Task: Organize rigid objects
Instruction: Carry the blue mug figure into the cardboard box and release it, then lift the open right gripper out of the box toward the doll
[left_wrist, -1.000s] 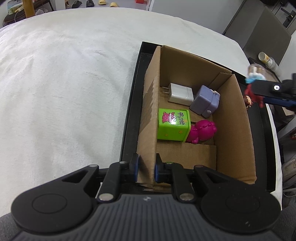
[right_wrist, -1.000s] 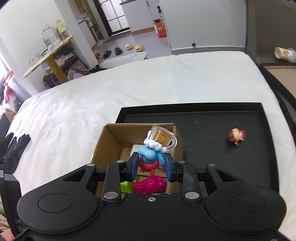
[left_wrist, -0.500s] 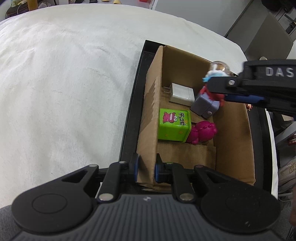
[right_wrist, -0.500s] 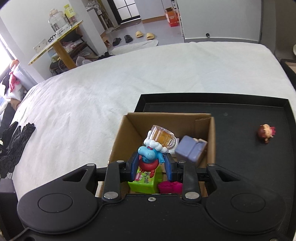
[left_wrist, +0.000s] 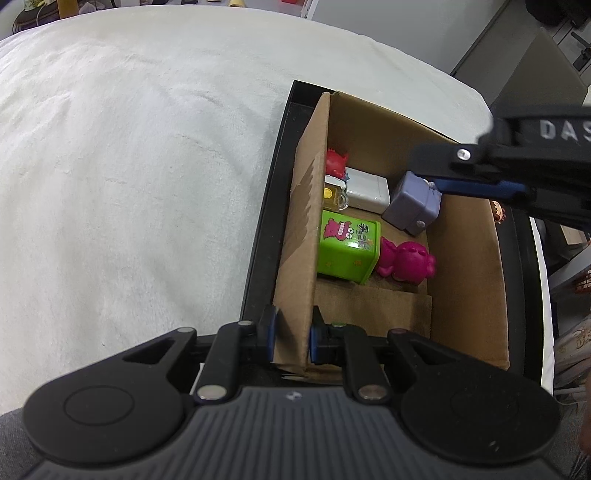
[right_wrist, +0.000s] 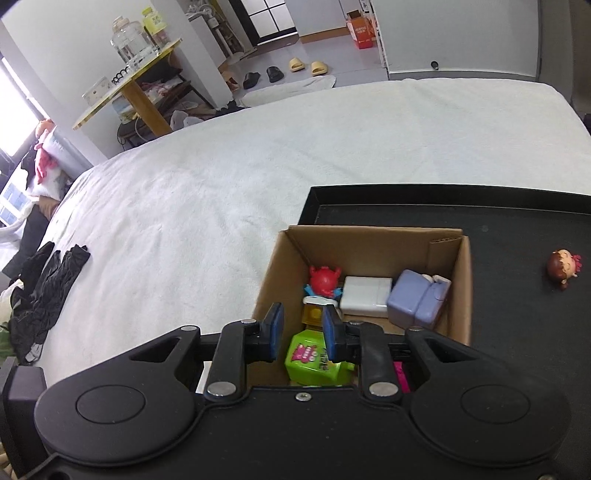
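A cardboard box (left_wrist: 465, 266) stands on a black tray (right_wrist: 517, 221). My left gripper (left_wrist: 293, 334) is shut on the box's near left wall, at its corner. A red and blue figure with a beer mug (right_wrist: 323, 280) lies on its side in the box's far left corner, also seen as figure (left_wrist: 335, 162). My right gripper (right_wrist: 302, 334) hovers over the box's left side, jaws drawn close with nothing between them. Its black frame (left_wrist: 517, 158) crosses the upper right of the left wrist view.
In the box lie a green cube (left_wrist: 349, 249), a magenta toy (left_wrist: 406, 260), a white charger (left_wrist: 367, 186) and a lilac block (left_wrist: 412, 206). A small doll (right_wrist: 563, 267) lies on the tray to the right. Black gloves (right_wrist: 48, 288) lie on the white cover (right_wrist: 295, 147).
The right gripper carried the figure over the box and let it go; the figure now lies in the far left corner. The left gripper kept its hold on the box wall.
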